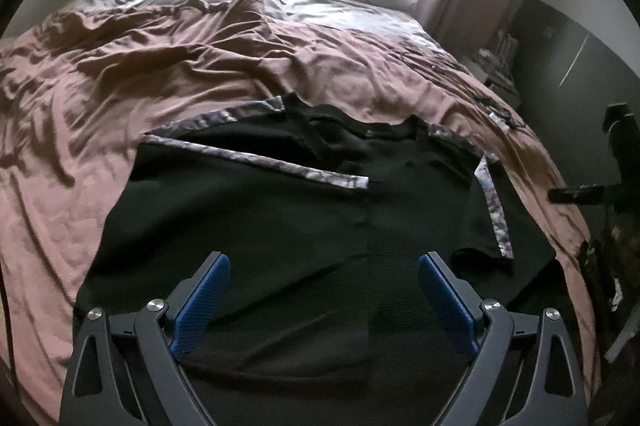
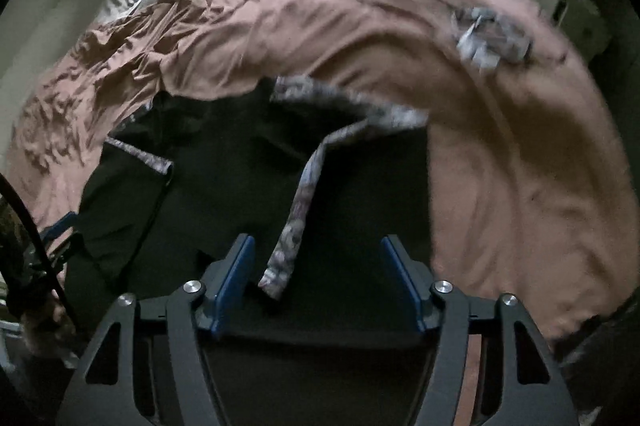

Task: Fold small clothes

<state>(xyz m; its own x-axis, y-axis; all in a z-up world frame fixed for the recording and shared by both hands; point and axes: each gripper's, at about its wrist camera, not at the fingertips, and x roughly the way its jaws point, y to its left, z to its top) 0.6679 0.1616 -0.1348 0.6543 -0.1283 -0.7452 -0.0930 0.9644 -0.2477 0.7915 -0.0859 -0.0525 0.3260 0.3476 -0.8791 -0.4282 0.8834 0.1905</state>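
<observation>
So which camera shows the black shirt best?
The left wrist view: the shirt lies sharp and nearly whole on the bed, both patterned sleeve trims showing. The right wrist view is blurred and shows mainly its right side.

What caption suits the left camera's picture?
Open left gripper hovers over a black garment on a pink bedspread.

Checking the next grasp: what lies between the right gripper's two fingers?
In the right wrist view, the black garment and the end of its patterned trim strip.
</observation>
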